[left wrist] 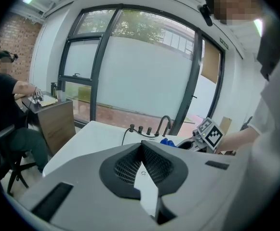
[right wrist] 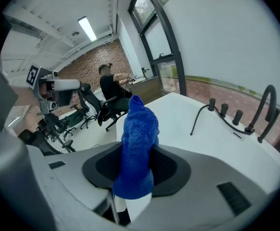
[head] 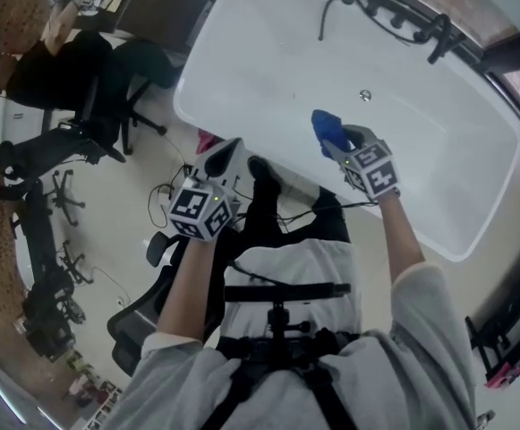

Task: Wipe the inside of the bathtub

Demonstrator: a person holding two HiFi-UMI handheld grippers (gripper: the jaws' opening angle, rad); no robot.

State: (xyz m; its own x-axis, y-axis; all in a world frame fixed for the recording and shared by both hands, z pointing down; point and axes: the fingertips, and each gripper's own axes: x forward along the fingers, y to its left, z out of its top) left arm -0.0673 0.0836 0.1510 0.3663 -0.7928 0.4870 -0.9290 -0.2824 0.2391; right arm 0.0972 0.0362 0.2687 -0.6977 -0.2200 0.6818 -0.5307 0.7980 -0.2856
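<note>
The white bathtub [head: 268, 70] fills the upper middle of the head view, with its drain [head: 364, 95] in the bare floor. My right gripper [head: 336, 141] is shut on a blue cloth [head: 327, 129] and hangs just inside the tub's near rim. In the right gripper view the blue cloth [right wrist: 140, 129] stands up between the jaws, with the tub [right wrist: 178, 114] beyond. My left gripper [head: 226, 153] is held outside the near rim, over the room floor. Its jaws meet with nothing between them [left wrist: 142, 150]. The left gripper view shows the tub [left wrist: 96, 134] and the right gripper [left wrist: 197, 139] ahead.
A dark faucet [head: 439, 34] and a black hose [head: 331, 12] sit on the tub's far rim below the window. A person [head: 54, 70] sits on an office chair at a desk to the left. More chairs [head: 45, 213] and cables [head: 166, 195] lie on the floor.
</note>
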